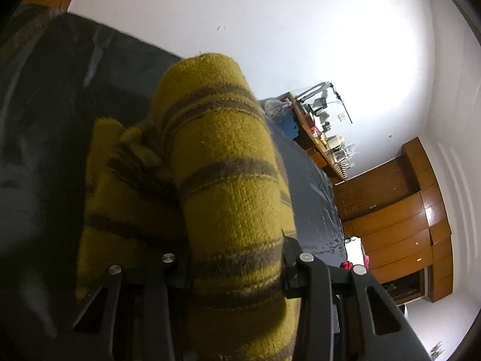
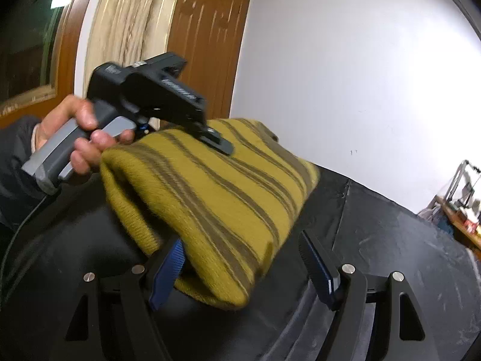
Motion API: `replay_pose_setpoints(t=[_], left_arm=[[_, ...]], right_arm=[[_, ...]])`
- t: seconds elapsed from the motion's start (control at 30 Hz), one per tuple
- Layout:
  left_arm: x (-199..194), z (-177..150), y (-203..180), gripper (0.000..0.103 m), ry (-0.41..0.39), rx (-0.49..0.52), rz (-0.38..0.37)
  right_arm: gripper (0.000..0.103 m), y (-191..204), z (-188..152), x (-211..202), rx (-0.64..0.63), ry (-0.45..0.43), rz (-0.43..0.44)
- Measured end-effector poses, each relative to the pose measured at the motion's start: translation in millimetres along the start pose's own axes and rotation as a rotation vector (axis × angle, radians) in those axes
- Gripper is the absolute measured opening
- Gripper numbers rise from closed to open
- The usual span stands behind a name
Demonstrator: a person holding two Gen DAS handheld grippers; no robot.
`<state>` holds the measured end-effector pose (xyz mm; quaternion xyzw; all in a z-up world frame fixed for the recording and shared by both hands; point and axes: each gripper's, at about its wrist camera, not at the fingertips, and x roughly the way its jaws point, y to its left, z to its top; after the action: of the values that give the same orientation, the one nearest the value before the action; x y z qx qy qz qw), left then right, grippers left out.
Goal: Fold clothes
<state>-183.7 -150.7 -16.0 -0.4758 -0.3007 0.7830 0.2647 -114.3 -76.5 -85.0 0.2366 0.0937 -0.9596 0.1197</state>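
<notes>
A folded mustard-yellow sweater with brown stripes (image 2: 216,198) is held up above a dark sheet-covered surface (image 2: 390,240). My left gripper (image 1: 234,258) is shut on the sweater (image 1: 222,180), which bulges thickly between its fingers and fills the left wrist view. In the right wrist view the left gripper (image 2: 216,141) clamps the sweater's far upper edge, held by a hand (image 2: 81,132). My right gripper (image 2: 243,258) is open, its blue-padded fingers (image 2: 168,267) spread on either side of the sweater's near lower corner; the left pad touches the cloth.
A white wall (image 2: 345,75) stands behind the dark surface. A wooden door (image 2: 207,39) and framed panel are at the left. A cluttered wooden shelf (image 1: 324,138) and wooden wardrobe (image 1: 402,216) are at the far side.
</notes>
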Motion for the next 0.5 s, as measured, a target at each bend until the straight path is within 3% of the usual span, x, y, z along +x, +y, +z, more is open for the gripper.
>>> replay_pose_setpoints(t=[0.2,0.33,0.5], left_arm=[[-22,4,51,0.044,-0.003,-0.069,-0.040],[-23,4,84,0.047,-0.009,-0.099,-0.084],[-27,0,77,0.052,-0.036,0.003,-0.036]], right_arm=[[0.077,-9,12,10,0.064,-0.021,0.107],[0.077,1,20,-15,0.081,-0.060,0.143],[0.077,4,37,-14,0.074,-0.063,0.137]])
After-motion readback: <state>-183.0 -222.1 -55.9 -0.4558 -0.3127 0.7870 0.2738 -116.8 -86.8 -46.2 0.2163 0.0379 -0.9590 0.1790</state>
